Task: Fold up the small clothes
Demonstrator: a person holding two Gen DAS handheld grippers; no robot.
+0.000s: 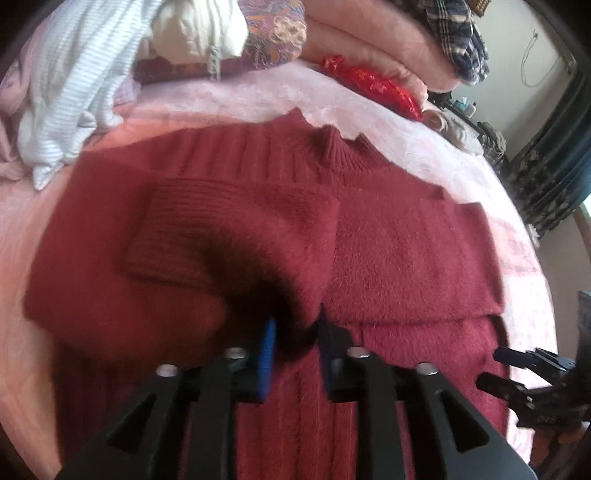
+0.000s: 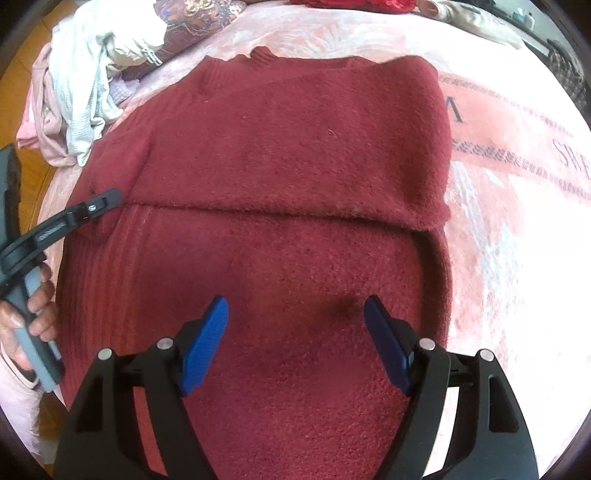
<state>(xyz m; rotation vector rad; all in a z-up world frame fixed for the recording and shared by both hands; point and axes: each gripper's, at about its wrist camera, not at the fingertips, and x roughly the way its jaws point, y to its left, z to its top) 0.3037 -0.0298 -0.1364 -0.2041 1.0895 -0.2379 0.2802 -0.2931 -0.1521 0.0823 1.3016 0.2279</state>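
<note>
A dark red fuzzy sweater [image 2: 288,140] lies flat on the pink bed cover [image 2: 517,229], collar [image 1: 340,151] at the far side. One sleeve is folded across its body, with a straight edge [image 2: 280,212] running left to right. The other sleeve, ribbed cuff [image 1: 166,236] first, drapes over the body from my left gripper [image 1: 295,339]. Its blue pads stand apart with sleeve fabric in the gap, not pinched. One left finger [image 2: 99,201] shows over the sweater's left side, its handle held by a hand [image 2: 37,306]. My right gripper [image 2: 295,314] hovers open over the sweater's near part, holding nothing; it also shows as the right gripper [image 1: 491,369].
A heap of white striped and pale clothes [image 1: 74,92] lies at the far left beside a patterned cushion [image 1: 273,33]. A rolled pink blanket [image 1: 369,40], a red cloth [image 1: 373,85] and a plaid garment [image 1: 458,33] line the far side. Wooden floor [image 2: 26,192] shows left of the bed.
</note>
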